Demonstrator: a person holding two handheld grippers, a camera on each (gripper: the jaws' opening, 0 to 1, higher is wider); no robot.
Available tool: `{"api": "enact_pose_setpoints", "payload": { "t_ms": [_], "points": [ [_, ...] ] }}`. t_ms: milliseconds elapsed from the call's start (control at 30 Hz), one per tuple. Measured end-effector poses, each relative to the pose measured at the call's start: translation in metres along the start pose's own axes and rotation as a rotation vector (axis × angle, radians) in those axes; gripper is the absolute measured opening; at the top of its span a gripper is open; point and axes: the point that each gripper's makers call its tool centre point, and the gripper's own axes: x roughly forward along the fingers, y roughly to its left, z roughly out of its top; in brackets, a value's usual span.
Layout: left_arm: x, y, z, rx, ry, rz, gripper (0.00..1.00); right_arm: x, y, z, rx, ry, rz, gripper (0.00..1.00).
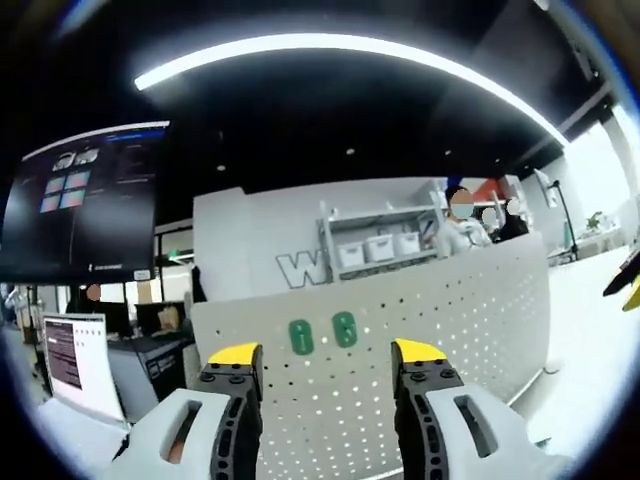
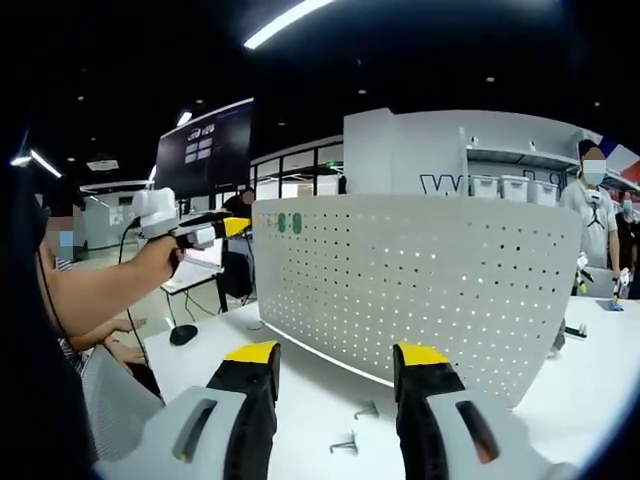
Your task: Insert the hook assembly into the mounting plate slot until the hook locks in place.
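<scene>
A white perforated mounting plate [image 1: 420,320] stands upright on the white table [image 2: 300,385]; in the right gripper view the plate [image 2: 430,285] curves across the middle. Two green pieces [image 1: 322,334] sit high on its left part, also visible as green pieces [image 2: 289,223]. Two small metal hooks [image 2: 356,427] lie on the table in front of the plate, between my right jaws. My left gripper [image 1: 327,352] is open and empty, raised facing the plate; the left gripper [image 2: 225,228] is held up by a hand near the plate's left edge. My right gripper [image 2: 336,353] is open and empty above the hooks.
A large dark screen [image 1: 85,200] hangs at the left, with a desk monitor [image 1: 75,360] below it. Behind the plate is a shelf with white bins [image 1: 380,245], and people stand there. A person [image 2: 595,215] stands at the right. The right gripper's tip [image 1: 625,285] shows at the edge.
</scene>
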Motion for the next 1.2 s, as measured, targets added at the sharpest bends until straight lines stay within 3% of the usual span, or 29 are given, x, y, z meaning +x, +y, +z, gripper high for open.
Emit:
{"api": "enact_pose_setpoints", "payload": {
  "t_ms": [600, 1200],
  "points": [
    [-0.031, -0.037, -0.016, -0.026, 0.028, -0.075, 0.53, 0.011, -0.007, -0.008, -0.003, 0.018, 0.005, 0.43],
    [-0.059, -0.067, -0.039, -0.048, 0.076, -0.153, 0.53, 0.026, -0.02, -0.037, 0.006, 0.074, 0.014, 0.42]
  ]
}}
